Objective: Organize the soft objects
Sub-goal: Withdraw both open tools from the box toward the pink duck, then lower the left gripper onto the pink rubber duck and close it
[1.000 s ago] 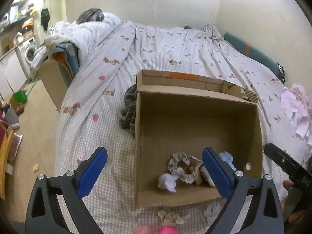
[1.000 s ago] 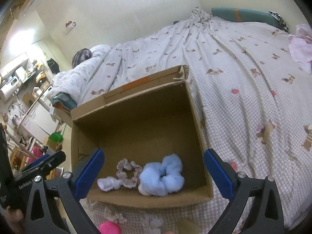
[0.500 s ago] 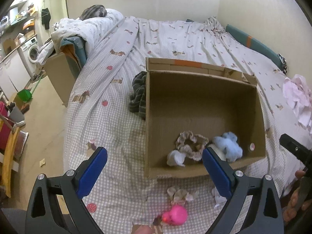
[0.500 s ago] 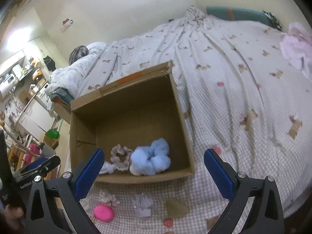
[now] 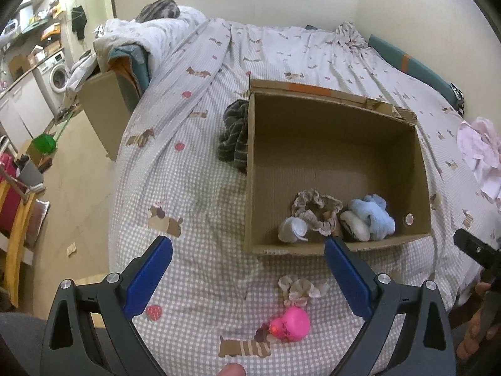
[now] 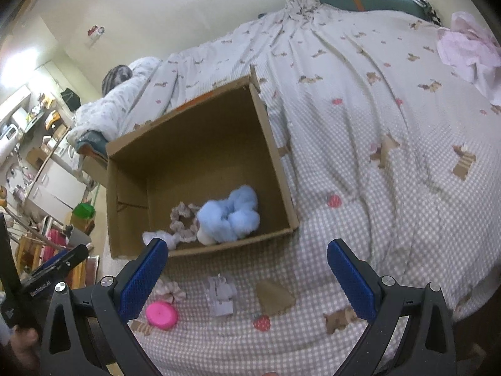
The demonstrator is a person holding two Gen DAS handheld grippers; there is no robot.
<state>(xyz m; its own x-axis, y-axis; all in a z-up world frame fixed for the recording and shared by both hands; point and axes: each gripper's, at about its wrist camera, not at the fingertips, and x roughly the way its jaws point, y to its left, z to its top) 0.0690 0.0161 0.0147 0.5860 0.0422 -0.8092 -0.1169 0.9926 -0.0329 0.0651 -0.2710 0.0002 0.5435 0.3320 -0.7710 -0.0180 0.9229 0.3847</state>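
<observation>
An open cardboard box [image 5: 419,169] [image 6: 275,147] sits on the bed. Inside it lie a blue scrunchie [image 5: 372,216] [image 6: 231,216], a beige frilly scrunchie [image 5: 316,211] [image 6: 183,221] and a white soft piece [image 5: 292,228] [image 6: 159,238]. In front of the box on the blanket lie a pink squishy toy [image 5: 291,324] [image 6: 161,315], a beige scrunchie [image 5: 299,288] [image 6: 170,291], a small white cloth item [image 6: 220,294] and a tan piece [image 6: 274,296]. My left gripper [image 5: 247,266] and right gripper [image 6: 247,269] both hover open and empty above the near edge of the bed.
A dark striped cloth [image 5: 235,134] lies against the box's left wall. A pink garment [image 5: 479,153] [image 6: 469,47] rests at the bed's right. A rolled duvet [image 5: 141,40] sits at the far left corner. Floor, washing machine [image 5: 56,75] and clutter lie left of the bed.
Both grippers have pulled back and up from the box. The loose items in front of the box have come into view.
</observation>
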